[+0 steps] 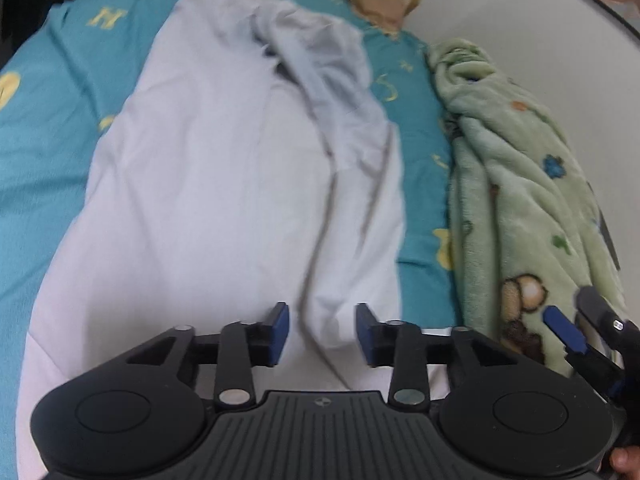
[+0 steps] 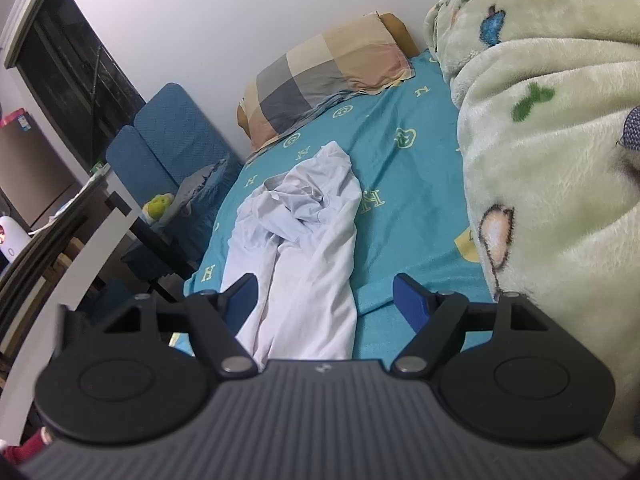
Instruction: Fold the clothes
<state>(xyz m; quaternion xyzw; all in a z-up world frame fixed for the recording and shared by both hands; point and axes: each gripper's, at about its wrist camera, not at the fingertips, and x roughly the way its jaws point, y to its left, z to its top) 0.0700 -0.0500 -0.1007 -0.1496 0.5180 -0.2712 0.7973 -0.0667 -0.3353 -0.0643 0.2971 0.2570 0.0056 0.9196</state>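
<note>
Now both open grippers, left gripper (image 1: 322, 334) and right gripper (image 2: 325, 300) (neither holding anything), should pinch the white shirt (image 1: 224, 184) at its near hem, level

Soft, even indoor light leaves only faint shadows in the folds of the white garment (image 1: 224, 184) ahead of the left tongs (image 1: 322, 334), which is smeared by motion blur, while the right wrist view stays sharper, both bowed at the fisheye edges.
</note>
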